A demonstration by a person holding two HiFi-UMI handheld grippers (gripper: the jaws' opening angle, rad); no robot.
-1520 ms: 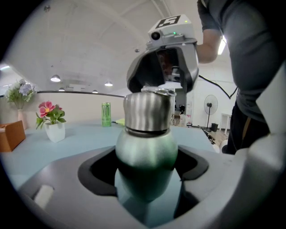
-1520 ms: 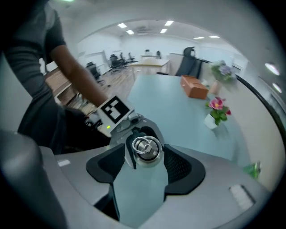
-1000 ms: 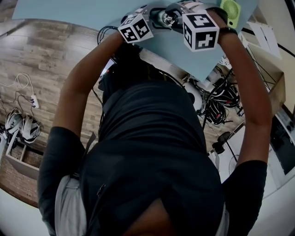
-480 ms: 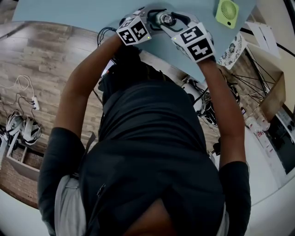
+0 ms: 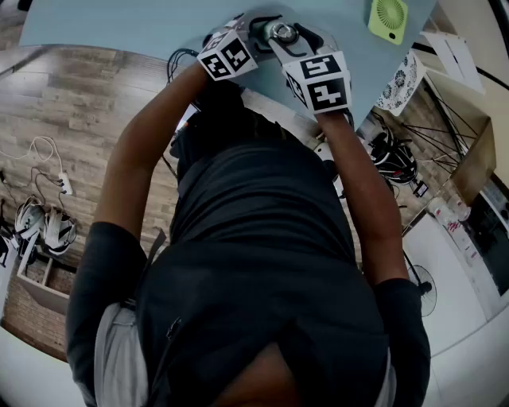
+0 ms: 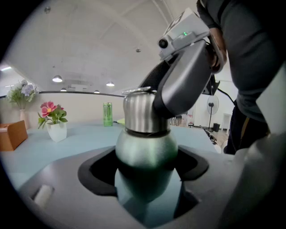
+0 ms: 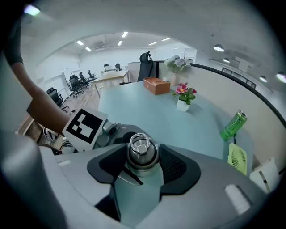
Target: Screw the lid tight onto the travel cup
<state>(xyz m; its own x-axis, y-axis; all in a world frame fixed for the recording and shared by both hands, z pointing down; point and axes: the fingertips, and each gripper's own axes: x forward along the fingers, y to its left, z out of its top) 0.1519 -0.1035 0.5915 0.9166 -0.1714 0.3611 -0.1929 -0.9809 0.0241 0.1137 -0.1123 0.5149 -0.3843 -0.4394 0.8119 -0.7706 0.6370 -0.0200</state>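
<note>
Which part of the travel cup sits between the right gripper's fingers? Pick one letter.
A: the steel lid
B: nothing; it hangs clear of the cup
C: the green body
A: in the right gripper view, the right gripper is closed on the steel lid, whose ring faces the camera. The left gripper is the one clamping the green body.

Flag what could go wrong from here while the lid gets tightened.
1. The left gripper clamps the travel cup on its smooth, rounded body, so the cup could spin with the twist and leave the lid loose.
2. The right gripper holds the lid from above on a narrow steel band and may slip off.
3. In the head view the cup stands fairly near the table edge, so a slip might tip it off.
</note>
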